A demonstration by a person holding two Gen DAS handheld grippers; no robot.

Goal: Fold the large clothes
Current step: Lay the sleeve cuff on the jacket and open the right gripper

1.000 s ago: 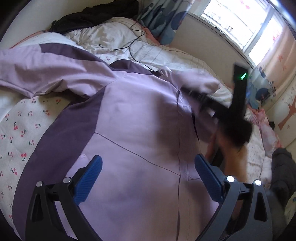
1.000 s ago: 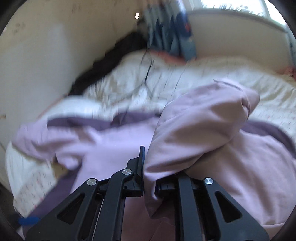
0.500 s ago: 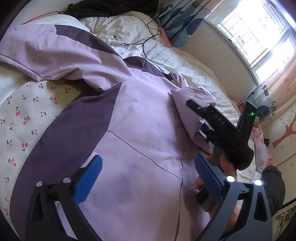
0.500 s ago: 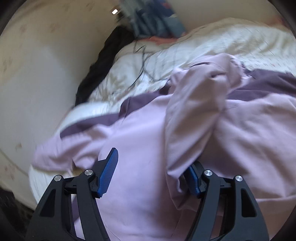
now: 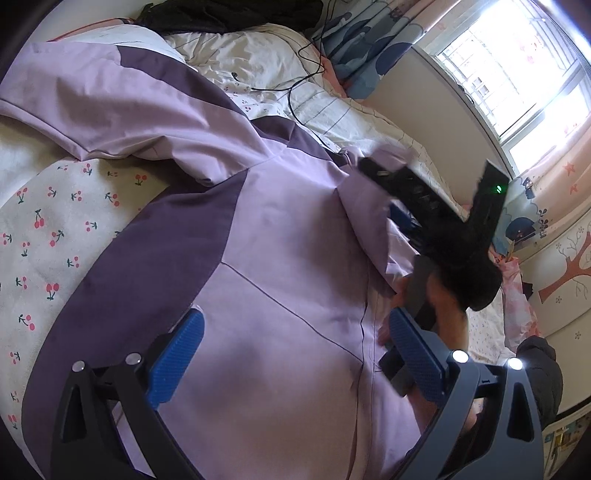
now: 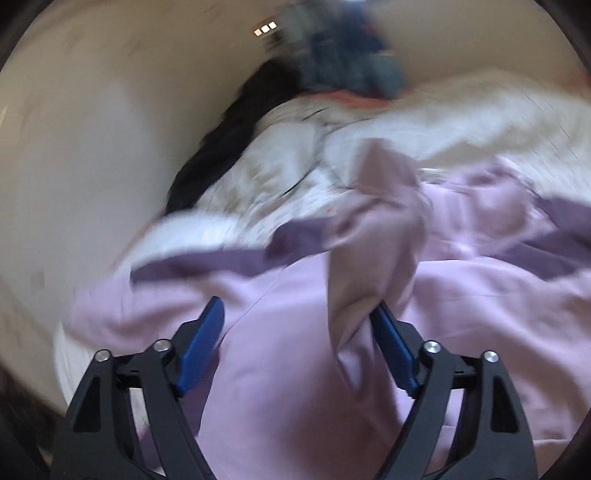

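A large lilac jacket (image 5: 280,266) with dark purple panels lies spread over the bed. My left gripper (image 5: 295,343) hovers open above its lower body, nothing between its blue pads. In the left wrist view my right gripper (image 5: 399,199) reaches in from the right over a folded-over lilac sleeve. In the right wrist view, which is blurred, the right gripper (image 6: 301,343) has its jaws opening. That sleeve fold (image 6: 373,266) stands between them and brushes the right pad (image 6: 391,339), loose from the left one.
The bed has a cherry-print sheet (image 5: 55,229) and a white quilt (image 5: 258,62) with a black cable (image 5: 295,92) on it. Dark clothing (image 5: 221,14) lies at the headboard end. A curtain (image 5: 369,48) and a window (image 5: 517,74) are beyond the bed.
The right gripper was shut on the lilac sleeve and has opened, letting the fold go. It has swung across the jacket. The left gripper has stayed open over the jacket's body.
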